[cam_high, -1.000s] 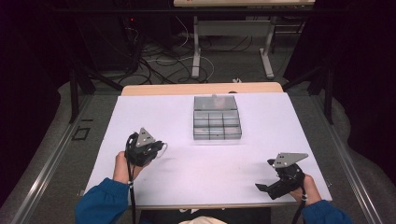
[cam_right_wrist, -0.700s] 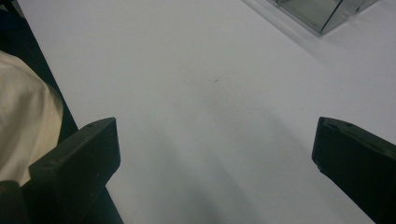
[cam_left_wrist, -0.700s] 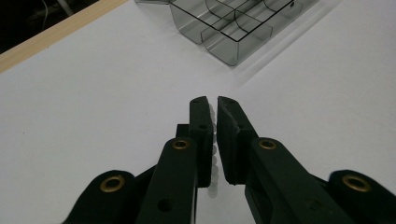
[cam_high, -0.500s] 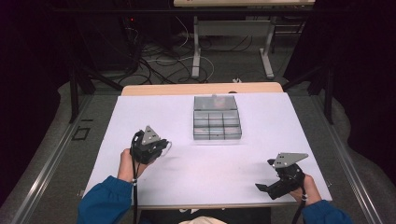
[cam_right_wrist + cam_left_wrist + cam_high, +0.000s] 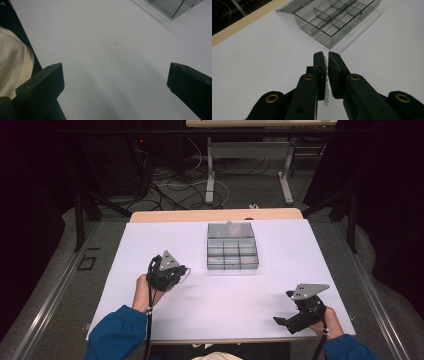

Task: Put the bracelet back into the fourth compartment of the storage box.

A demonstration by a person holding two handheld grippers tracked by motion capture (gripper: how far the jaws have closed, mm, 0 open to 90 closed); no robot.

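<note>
Left tongs (image 5: 325, 56) pinching pale beads (image 5: 326, 81), divided box (image 5: 329, 23) just ahead

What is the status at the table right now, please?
Left tool shut on small translucent beads. Right tool open, empty. Clear smoke-grey plastic compartment box lid open. Nothing in the way.

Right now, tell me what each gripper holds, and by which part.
The left gripper is shut on a small string of clear beads, pinched along its length between the pads. What it is exactly I cannot tell. The right gripper stands open over the white table, holding nothing.
</note>
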